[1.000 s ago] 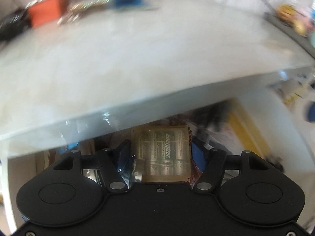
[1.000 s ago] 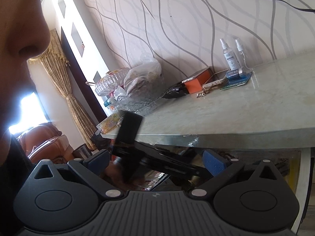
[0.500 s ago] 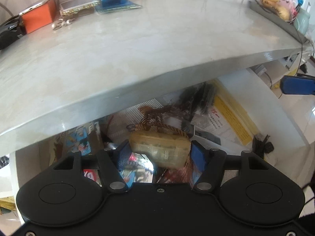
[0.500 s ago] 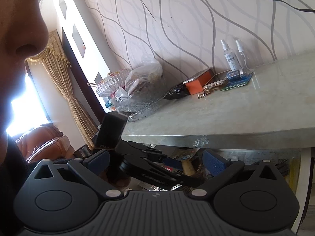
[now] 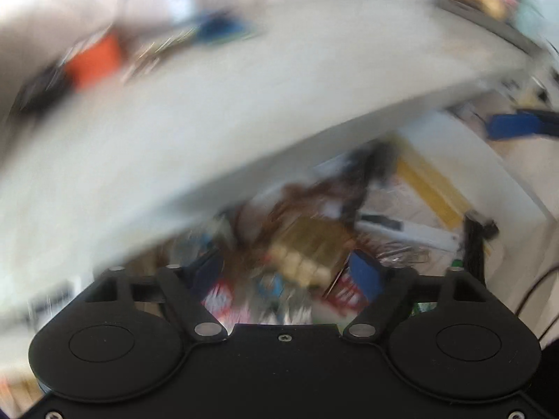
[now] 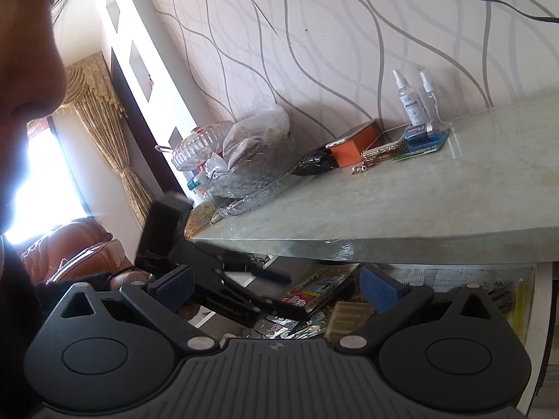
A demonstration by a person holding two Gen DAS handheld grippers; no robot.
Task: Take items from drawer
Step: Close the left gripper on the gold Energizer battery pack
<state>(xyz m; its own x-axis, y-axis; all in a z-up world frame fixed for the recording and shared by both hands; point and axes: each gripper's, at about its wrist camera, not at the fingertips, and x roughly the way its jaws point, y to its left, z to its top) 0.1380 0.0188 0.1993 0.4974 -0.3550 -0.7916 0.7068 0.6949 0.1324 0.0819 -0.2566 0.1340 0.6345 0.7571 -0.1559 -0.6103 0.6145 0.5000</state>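
A left gripper (image 5: 286, 265), its jaws opening, hangs above an open drawer (image 6: 539, 310) beneath a pale stone countertop (image 6: 401, 202). A tan pack of batteries (image 5: 307, 248) sits between the blue pads (image 5: 363, 267); the left wrist view is badly blurred, and the pack appears tilted and free of their press over the drawer's clutter of papers and brown cord. In the right wrist view the pack (image 6: 346, 316) shows low in the drawer, just left of the right gripper's near pad. The right gripper (image 6: 276, 284) is spread wide with nothing between its fingers, pointing nearly level at the drawer front. On the far side of the countertop stand an orange box (image 6: 353, 145), two spray bottles (image 6: 410, 99), a blue packet (image 6: 424, 138) and glass dishes (image 6: 241, 178). A person's sleeve appears at the left edge.
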